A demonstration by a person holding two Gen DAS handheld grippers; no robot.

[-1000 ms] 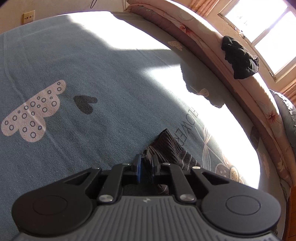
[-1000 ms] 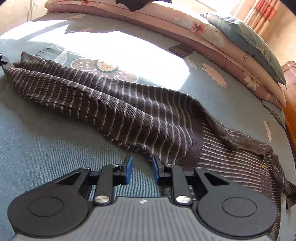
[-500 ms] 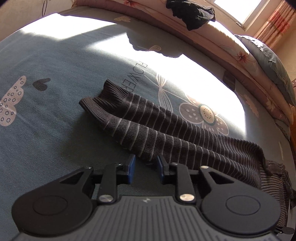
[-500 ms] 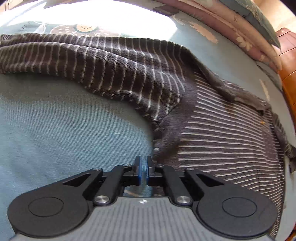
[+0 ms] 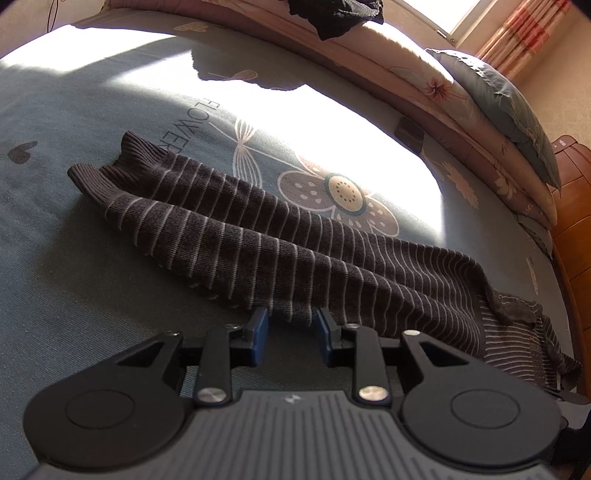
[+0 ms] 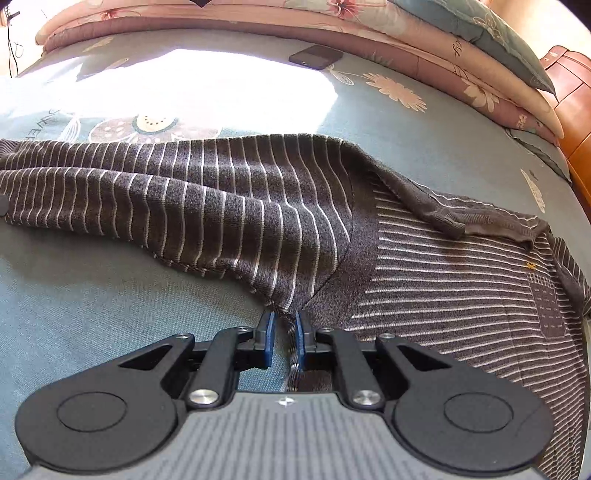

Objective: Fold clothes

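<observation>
Left gripper (image 5: 291,332): hovers low over the blue-grey flower-print bed sheet (image 5: 74,295), jaws a moderate way apart and just now opening further; grips nothing, with only sheet between the blue pads (image 5: 258,334). Just beyond its fingertips, the near edge of a dark grey sweater with thin white stripes (image 5: 280,254). From there, one long sleeve stretched away up and to the left across the sheet, flat but creased lengthwise, ending in a ribbed cuff (image 5: 96,177) beside the printed word FLOWER. Right gripper (image 6: 284,332): sits at the armpit, where sleeve meets body; jaws narrow, having just been opening a little. Between them, a thin fold of the sweater's hem-side edge lying against the right pad, with a sliver of space on the left side; probably loose rather than pinched, though hard to judge so close to the lens. To the right of that gripper, the sweater's body (image 6: 461,295) spread on the sheet with the paler, wider-striped inside face up, its collar band (image 6: 480,221) flopped across the top. Farther back, in the sun patch, a dark phone (image 6: 316,56) lying flat on the sheet. Along the far edge of the bed, a folded floral quilt (image 6: 406,44), a blue-grey pillow (image 5: 498,103) resting on top of it, and a black garment (image 5: 332,14) draped over it. At the right border, orange-brown wooden furniture (image 5: 576,221).
</observation>
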